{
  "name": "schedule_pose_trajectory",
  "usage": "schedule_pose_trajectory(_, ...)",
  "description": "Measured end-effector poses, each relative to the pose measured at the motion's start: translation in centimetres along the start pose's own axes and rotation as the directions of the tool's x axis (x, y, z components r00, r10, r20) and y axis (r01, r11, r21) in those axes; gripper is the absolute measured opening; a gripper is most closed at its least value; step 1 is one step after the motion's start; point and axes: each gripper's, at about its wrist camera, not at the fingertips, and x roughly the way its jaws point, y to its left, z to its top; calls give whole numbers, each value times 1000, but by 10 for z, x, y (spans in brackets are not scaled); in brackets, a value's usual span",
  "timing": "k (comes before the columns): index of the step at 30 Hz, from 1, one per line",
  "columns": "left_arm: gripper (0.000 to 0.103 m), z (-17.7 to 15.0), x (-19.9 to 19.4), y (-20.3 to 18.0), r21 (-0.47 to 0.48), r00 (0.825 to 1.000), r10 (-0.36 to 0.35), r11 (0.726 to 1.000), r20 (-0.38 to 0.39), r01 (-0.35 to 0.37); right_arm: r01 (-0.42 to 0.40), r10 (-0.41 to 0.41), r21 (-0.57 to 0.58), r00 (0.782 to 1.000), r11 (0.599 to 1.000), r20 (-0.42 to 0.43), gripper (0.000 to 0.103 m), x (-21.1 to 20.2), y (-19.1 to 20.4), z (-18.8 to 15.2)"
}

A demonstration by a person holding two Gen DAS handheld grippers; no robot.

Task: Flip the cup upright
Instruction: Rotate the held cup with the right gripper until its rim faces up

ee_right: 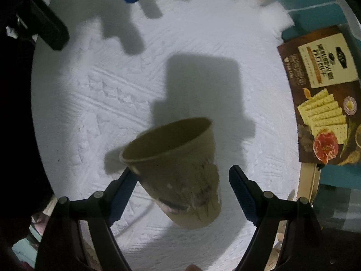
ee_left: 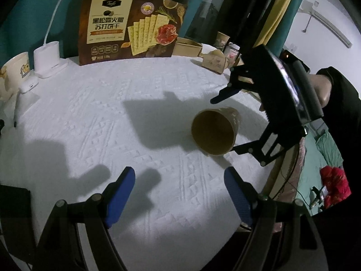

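Note:
A brown paper cup (ee_left: 214,131) lies on its side on the white tablecloth, its open mouth facing the left wrist camera. In the right wrist view the cup (ee_right: 178,176) sits between the blue fingers, mouth pointing away. My right gripper (ee_right: 182,194) is open with its jaws spread on either side of the cup; the left pad looks close to the rim, the right pad stands apart. It also shows in the left wrist view (ee_left: 225,122), straddling the cup. My left gripper (ee_left: 180,194) is open and empty, low over the cloth, in front of the cup.
A large cracker box (ee_left: 133,24) stands at the table's far edge, also in the right wrist view (ee_right: 325,103). A white lamp base (ee_left: 48,58) and mug (ee_left: 15,74) sit far left. Small paper boxes (ee_left: 214,61) stand far right. The table edge (ee_left: 266,180) drops off at right.

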Motion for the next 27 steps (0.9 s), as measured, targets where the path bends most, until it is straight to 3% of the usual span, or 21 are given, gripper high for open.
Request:
schedule_pose_trajectory(5,81,-2,-4,11,-17,1000,2,1000,9,-2,-7,6,-13,999,1000,-31,80,8,-3,6)
schedule_pose_trajectory(7,81,-2,-5,14,-19,1000,5,1000,13,-5,-9,8,-10,999,1000,-37,63,10,-4,8)
schedule_pose_trajectory(14,81,-4,-8,17,-30,1000,11,1000,23,-10,2,-2,17,1000,1000,-17,63,7,-11,8)
schedule_pose_trajectory(19,81,-3,-11,18,-36,999,11,999,36,-9,32,-39,144,998,989,49,63,-5,-30,4)
schedule_pose_trajectory(23,81,4,-12,19,-38,998,10,999,55,-8,-7,-49,345,987,939,155,63,-20,-55,-6)
schedule_pose_trajectory(26,81,10,-13,16,-23,997,21,1000,75,-19,-40,-90,497,968,867,234,63,-28,-66,-22)
schedule_pose_trajectory(27,81,12,-13,15,-16,996,26,1000,80,-25,-54,-119,567,957,822,264,63,-30,-69,-31)
